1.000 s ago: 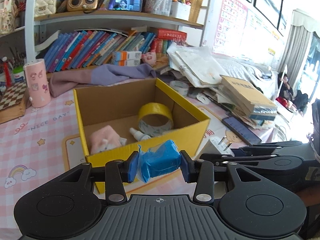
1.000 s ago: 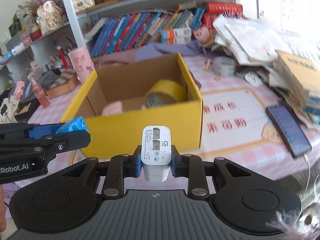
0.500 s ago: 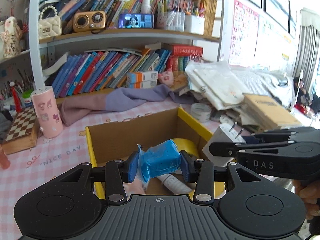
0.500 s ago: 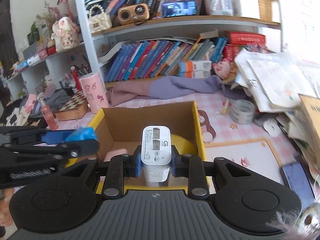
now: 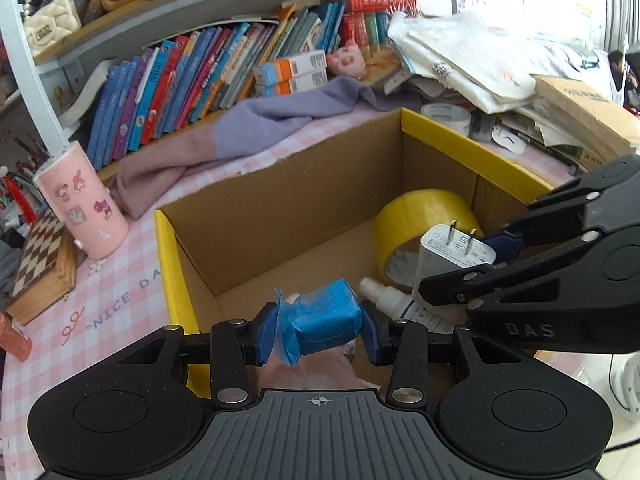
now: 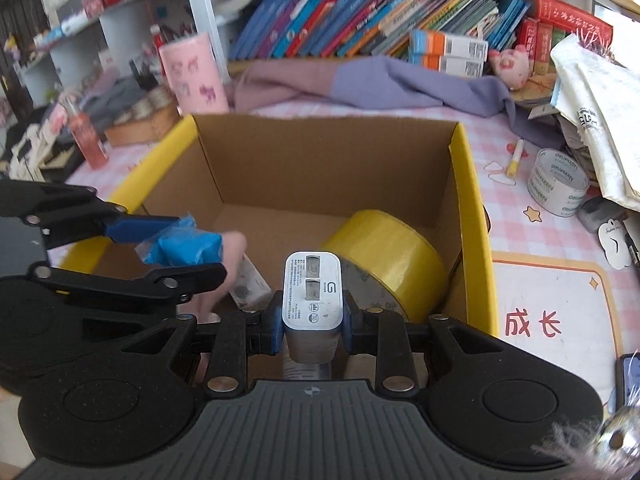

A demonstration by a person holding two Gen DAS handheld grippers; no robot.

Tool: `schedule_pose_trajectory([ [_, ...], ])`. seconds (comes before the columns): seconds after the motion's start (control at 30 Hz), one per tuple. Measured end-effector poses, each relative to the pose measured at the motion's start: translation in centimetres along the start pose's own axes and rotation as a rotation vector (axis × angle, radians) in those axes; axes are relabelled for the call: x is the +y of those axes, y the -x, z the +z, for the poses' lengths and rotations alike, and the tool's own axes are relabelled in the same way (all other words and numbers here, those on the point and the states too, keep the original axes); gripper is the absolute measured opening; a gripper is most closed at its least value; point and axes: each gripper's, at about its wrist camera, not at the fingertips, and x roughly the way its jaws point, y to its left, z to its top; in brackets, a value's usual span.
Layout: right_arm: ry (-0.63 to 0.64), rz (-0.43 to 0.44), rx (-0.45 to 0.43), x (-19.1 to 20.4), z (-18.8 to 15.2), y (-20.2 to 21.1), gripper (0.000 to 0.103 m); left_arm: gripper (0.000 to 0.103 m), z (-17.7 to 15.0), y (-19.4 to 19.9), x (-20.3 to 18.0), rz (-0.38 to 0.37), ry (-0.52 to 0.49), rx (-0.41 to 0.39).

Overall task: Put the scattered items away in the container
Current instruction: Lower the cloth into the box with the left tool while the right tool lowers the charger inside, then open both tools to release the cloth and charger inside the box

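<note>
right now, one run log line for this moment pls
left gripper: shut on blue packet | right gripper: shut on white charger | both over cardboard box | in box: yellow tape roll

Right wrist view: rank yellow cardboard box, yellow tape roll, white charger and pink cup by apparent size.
1. Yellow cardboard box
2. Yellow tape roll
3/4. White charger and pink cup look alike; the charger's nearness makes it unsure.

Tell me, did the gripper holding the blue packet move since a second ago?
Yes. The left gripper, shut on the blue packet, came forward over the yellow box; before, it was short of the front wall.
</note>
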Motion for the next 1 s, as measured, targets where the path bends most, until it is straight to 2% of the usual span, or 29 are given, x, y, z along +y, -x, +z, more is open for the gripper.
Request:
schedule_pose_trajectory([
  [0.13,0.005,-0.012,0.019,-0.1,-0.1,-0.8,0.025,0.043,-0.2,-0.1,-0.3,0.012,-0.007,-0.008],
  [0.23,0.0,-0.017,-0.001,0.0,-0.1,-0.5,0.028,0.048,-0.1,-0.1,-0.3,0.031,0.007,-0.005],
  [0.3,0.008,-0.035,-0.022,0.1,-0.1,-0.1,0.029,0.068,0.0,0.4,-0.2,0.08,0.012,-0.026],
  [0.4,-0.015,-0.032,-0.061,-0.2,-0.1,1.0,0.031,0.078,-0.2,1.7,0.3,0.089,0.045,-0.069],
  [0.47,-0.031,-0.031,-0.091,-0.2,-0.2,2.0,0.035,0.081,-0.3,2.9,0.6,0.082,0.076,-0.093],
  [0.67,-0.037,-0.029,-0.19,1.1,-0.7,4.9,0.039,0.089,-1.1,6.7,1.0,0.13,0.162,-0.166],
  [0.8,-0.042,-0.04,-0.234,2.5,-1.3,6.8,0.042,0.089,-2.2,8.9,1.3,0.16,0.217,-0.183],
  [0.87,-0.048,-0.048,-0.256,3.1,-1.9,7.8,0.049,0.09,-2.8,9.9,1.4,0.17,0.247,-0.187],
  [1.0,-0.068,-0.069,-0.294,4.7,-3.2,9.4,0.052,0.094,-4.2,12.0,1.7,0.172,0.305,-0.208],
])
